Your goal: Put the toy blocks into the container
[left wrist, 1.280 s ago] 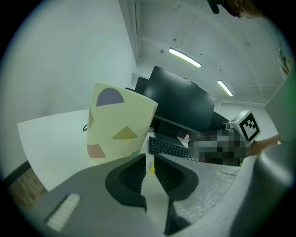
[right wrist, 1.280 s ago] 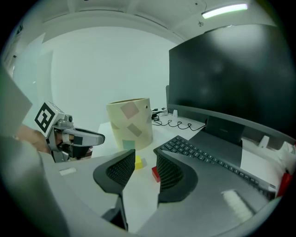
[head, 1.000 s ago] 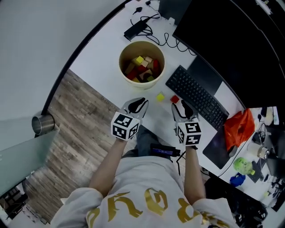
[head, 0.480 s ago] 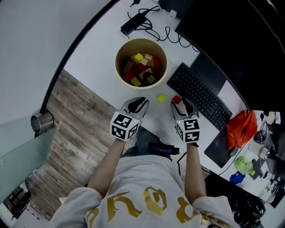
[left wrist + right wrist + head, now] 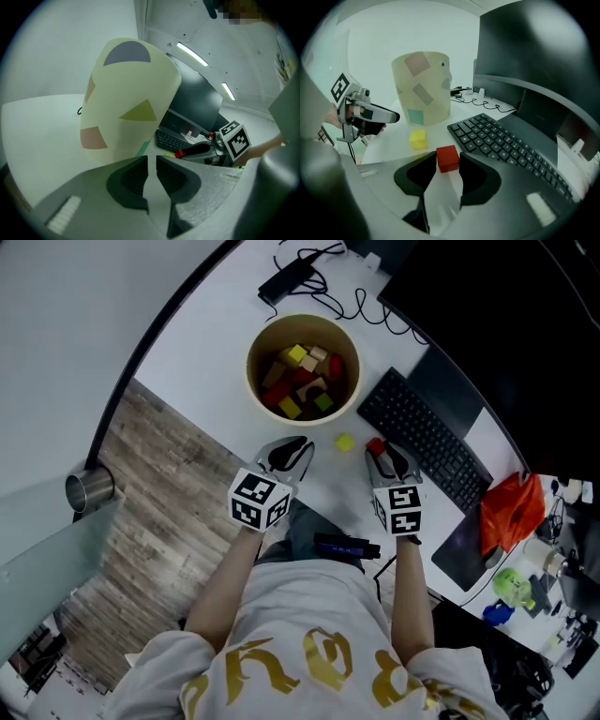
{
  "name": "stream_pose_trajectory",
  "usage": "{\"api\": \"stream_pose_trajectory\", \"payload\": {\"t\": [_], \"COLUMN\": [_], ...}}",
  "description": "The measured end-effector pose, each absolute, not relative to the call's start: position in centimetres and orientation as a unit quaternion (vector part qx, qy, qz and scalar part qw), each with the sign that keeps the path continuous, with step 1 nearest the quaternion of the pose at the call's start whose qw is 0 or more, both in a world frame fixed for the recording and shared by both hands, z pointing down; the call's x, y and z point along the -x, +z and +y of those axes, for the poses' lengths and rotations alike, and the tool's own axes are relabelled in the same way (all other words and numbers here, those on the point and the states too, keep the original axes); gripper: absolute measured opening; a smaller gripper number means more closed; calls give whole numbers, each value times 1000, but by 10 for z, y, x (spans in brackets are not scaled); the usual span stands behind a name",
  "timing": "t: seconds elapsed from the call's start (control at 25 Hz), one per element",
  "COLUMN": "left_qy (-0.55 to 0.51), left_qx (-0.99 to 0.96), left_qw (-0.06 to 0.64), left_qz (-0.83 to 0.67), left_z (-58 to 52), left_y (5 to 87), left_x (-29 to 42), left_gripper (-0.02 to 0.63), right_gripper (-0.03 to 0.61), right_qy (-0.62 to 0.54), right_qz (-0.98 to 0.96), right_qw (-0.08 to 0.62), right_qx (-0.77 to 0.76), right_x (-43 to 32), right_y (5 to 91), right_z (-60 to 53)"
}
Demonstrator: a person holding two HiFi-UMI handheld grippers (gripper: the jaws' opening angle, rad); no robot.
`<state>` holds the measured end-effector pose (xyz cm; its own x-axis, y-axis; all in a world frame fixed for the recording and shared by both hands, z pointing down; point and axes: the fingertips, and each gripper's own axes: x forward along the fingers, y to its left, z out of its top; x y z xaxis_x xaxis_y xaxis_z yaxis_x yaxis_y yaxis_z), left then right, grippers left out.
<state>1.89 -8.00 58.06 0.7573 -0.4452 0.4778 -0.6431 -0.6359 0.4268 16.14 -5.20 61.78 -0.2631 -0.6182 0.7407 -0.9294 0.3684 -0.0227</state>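
right gripper (image 5: 447,161) pinches the red block (image 5: 447,155) beside the keyboard (image 5: 501,140), yellow block (image 5: 418,139) near. left gripper (image 5: 151,161), jaws together, empty; the container (image 5: 126,98) hides the desk (image 5: 216,334) behind.

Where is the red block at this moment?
In the right gripper view, the red block sits between the right gripper's jaw tips, with the yellow block to its left and the keyboard to its right.

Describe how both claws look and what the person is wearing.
The left claw and right claw are grey moulded plastic with dark ribbed pads, each topped by a white cube bearing black square markers. The person wears a short-sleeved white shirt with gold lettering.
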Motion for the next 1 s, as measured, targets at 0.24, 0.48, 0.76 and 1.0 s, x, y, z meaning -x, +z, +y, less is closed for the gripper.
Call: {"api": "stream_pose_trajectory", "payload": {"t": [0.24, 0.48, 0.76, 1.0], "left_qy": [165, 155, 137, 103], "left_qx": [-889, -893, -898, -901], "left_qw": [295, 288, 276, 268], "left_qz": [-309, -310, -313, -327], "left_z": [-80, -81, -81, -80], "left_y": [578, 567, 543, 515], "left_x": [-19, -20, -21, -20], "left_gripper": [63, 63, 63, 63], "right_gripper": [175, 173, 173, 173], "right_qy": [236, 232, 225, 251], "right_qz": [-760, -760, -762, -769], "right_qw": [332, 319, 292, 212], "right_qx": [-506, -517, -532, -549], "right_x": [-161, -163, -165, -163], "right_y": [618, 608, 583, 552], "right_z": [-50, -50, -51, -50]}}
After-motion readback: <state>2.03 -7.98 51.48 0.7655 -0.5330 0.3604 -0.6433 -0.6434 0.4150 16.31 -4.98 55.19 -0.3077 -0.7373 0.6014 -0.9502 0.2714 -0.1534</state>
